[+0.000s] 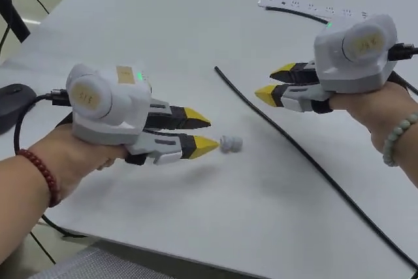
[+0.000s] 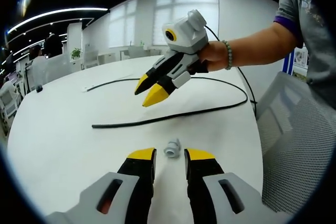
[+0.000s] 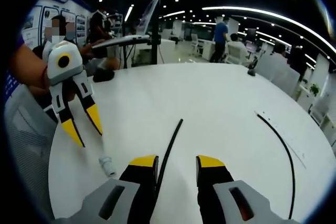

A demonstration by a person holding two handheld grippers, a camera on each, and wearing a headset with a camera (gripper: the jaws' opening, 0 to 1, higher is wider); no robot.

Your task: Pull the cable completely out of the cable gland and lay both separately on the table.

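Observation:
A small grey cable gland [image 1: 230,143] lies on the white table [image 1: 196,17], apart from the black cable [image 1: 294,145], which lies loose and runs diagonally toward the near right. My left gripper [image 1: 204,133] hovers open with its yellow tips just short of the gland. In the left gripper view the gland [image 2: 172,148] sits just beyond the left gripper [image 2: 170,156], with the cable [image 2: 173,115] past it. My right gripper [image 1: 270,82] is open and empty above the cable's far part. In the right gripper view the cable end [image 3: 170,145] runs between the right gripper [image 3: 176,162]; the gland [image 3: 107,165] lies to the left.
A white power strip [image 1: 307,8] with a second black cable [image 1: 297,14] lies at the table's far edge. A dark mouse [image 1: 13,102] rests at the far left. The table's near edge [image 1: 196,256] is close to my hands. A mesh chair [image 2: 299,145] stands beside the table.

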